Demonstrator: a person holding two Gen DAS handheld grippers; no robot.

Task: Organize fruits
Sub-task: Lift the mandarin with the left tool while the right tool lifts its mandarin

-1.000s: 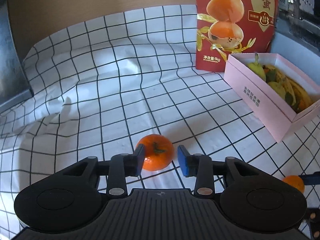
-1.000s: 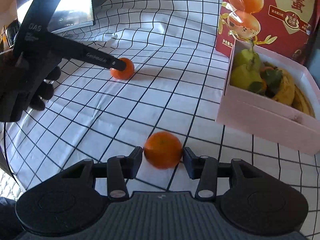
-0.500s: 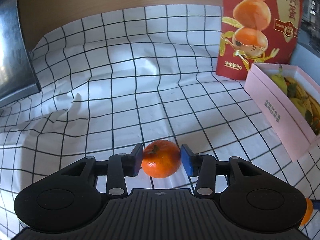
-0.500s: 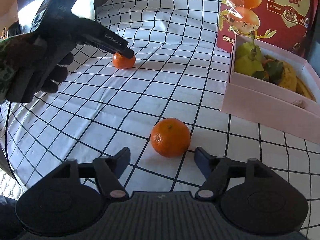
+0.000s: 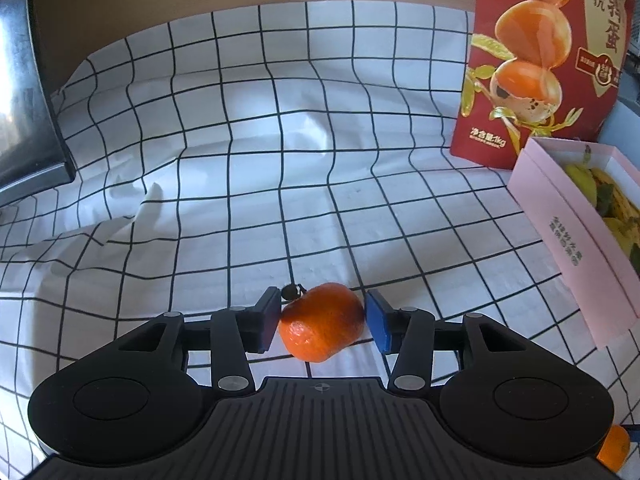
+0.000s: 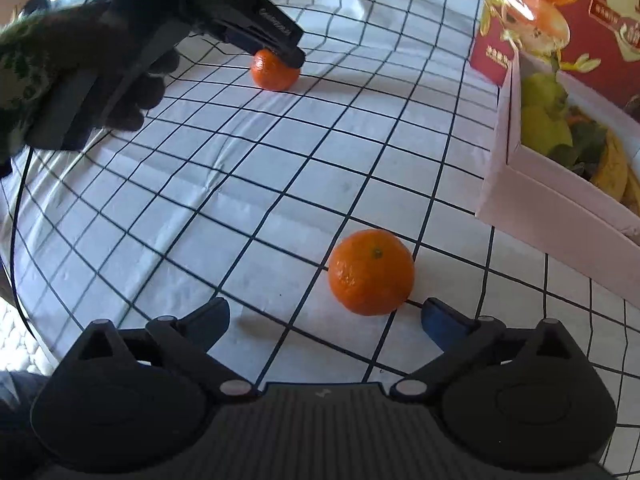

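Worktop, covered by a white cloth with black grid lines (image 5: 248, 168), creased toward its left side. Left gripper (image 5: 322, 322): jaws have just been opening and stand released, a stemmed mandarin (image 5: 322, 326) lying on the cloth between the blue pads; the left pad appears just beside or touching the fruit, the right pad (image 5: 378, 326) shows a thin gap. Right gripper (image 6: 324, 320): jaws have just been opening and now stand spread wide, released; a second mandarin (image 6: 371, 272) sits on the cloth just ahead of the fingertips, nearer the right finger, touching neither. Pink box (image 6: 540, 196), open-topped, at the right edge of the cloth, holding green pears (image 6: 546, 120) and yellow fruit with leaves. Red bag printed with halved eggs (image 5: 544, 52), upright behind the box. A gloved hand (image 6: 80, 80) grips the left gripper's handle in the right wrist view. Dark monitor edge (image 5: 24, 92) at far left.
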